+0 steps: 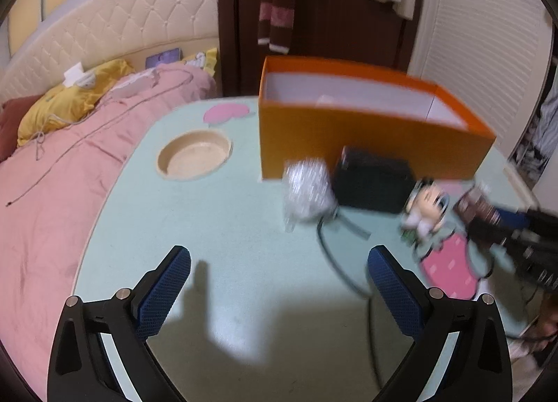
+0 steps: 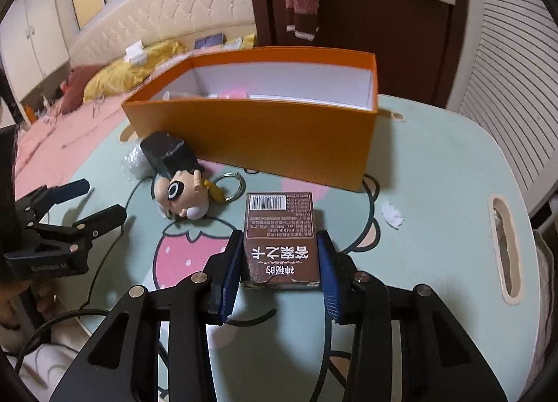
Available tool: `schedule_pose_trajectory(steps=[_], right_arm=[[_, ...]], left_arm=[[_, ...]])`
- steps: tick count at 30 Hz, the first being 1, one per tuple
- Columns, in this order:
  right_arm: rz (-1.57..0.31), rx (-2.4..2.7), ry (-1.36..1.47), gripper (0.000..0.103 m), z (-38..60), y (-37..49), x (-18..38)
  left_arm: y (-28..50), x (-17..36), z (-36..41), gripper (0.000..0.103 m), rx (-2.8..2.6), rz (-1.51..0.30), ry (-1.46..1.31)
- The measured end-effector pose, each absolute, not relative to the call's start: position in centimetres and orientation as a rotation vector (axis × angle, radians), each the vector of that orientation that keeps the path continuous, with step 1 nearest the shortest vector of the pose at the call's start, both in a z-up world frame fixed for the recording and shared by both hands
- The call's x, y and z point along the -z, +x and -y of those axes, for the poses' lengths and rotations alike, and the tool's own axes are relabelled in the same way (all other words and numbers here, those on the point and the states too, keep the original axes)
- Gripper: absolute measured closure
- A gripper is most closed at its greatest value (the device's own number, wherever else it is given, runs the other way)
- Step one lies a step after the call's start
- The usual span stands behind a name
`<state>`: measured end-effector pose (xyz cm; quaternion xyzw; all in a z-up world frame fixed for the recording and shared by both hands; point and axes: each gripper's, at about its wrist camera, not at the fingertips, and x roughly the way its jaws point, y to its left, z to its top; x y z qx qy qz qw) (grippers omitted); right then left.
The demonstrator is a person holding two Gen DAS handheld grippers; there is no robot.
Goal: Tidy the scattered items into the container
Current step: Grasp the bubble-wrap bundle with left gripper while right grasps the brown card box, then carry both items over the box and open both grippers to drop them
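I had the right gripper (image 2: pixel 280 264) with its jaws closed on the near end of the brown card box (image 2: pixel 280 234), which sat flat on the worktop (image 2: pixel 436 165) just near of the orange container (image 2: pixel 251 137). The left gripper (image 1: pixel 279 294) hovered with its jaws spread wide and holding nothing. Still outside the container lay the big-headed figurine (image 2: pixel 181 192), the black block (image 2: pixel 167 152) and the crinkled plastic wrap (image 1: pixel 307 189); something pale and pink (I could not tell what) already lay inside. To do this well, I judged the box needed a level lift, clearing the near orange wall before release.
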<state>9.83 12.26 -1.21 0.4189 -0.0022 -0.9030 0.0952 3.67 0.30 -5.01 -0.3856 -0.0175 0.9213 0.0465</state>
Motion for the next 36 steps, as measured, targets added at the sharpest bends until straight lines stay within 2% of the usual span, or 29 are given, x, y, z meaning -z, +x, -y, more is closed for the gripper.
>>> schedule_pose_trajectory(steps=[2, 4, 6, 8, 12, 13, 14, 19, 30, 36], right_arm=[[0.017, 2.677, 1.243, 0.061, -12.5, 10.0, 1.3], [0.027, 2.677, 1.242, 0.061, -12.7, 10.2, 1.3], [0.037, 2.675, 1.238, 0.061, -12.9, 10.3, 1.3], [0.04, 2.674, 1.238, 0.061, -13.0, 10.4, 1.3], [0.041, 2.673, 1.237, 0.061, -13.1, 10.4, 1.4], [0.045, 2.671, 1.235, 0.061, -13.3, 10.3, 1.4], [0.047, 2.671, 1.234, 0.061, -13.3, 10.3, 1.4], [0.04, 2.675, 1.238, 0.061, -13.2, 10.4, 1.2], [-0.015, 2.701, 1.201, 0.061, -12.6, 11.0, 0.3], [0.048, 2.697, 1.158, 0.061, -12.9, 10.7, -1.4]], left_arm=[[2.9, 4.6, -0.6, 0.002, -2.807, 0.056, -1.162], [2.2, 4.2, -0.8, 0.017, -2.802, 0.058, -1.147], [0.9, 4.6, -1.5, 0.039, -2.782, -0.005, -1.203], [0.0, 5.0, -1.8, 0.053, -2.752, -0.03, -1.243], [-0.6, 5.4, -2.0, 0.054, -2.701, -0.01, -1.239], [-0.6, 5.4, -2.1, 0.063, -2.686, -0.003, -1.229], [-0.4, 5.3, -2.2, 0.077, -2.659, 0.0, -1.212], [1.4, 4.7, -3.0, 0.077, -2.654, -0.039, -1.162], [3.3, 1.1, -0.8, 0.077, -2.717, 0.07, -1.042], [2.1, -1.3, -0.9, 0.077, -2.738, 0.053, -0.957]])
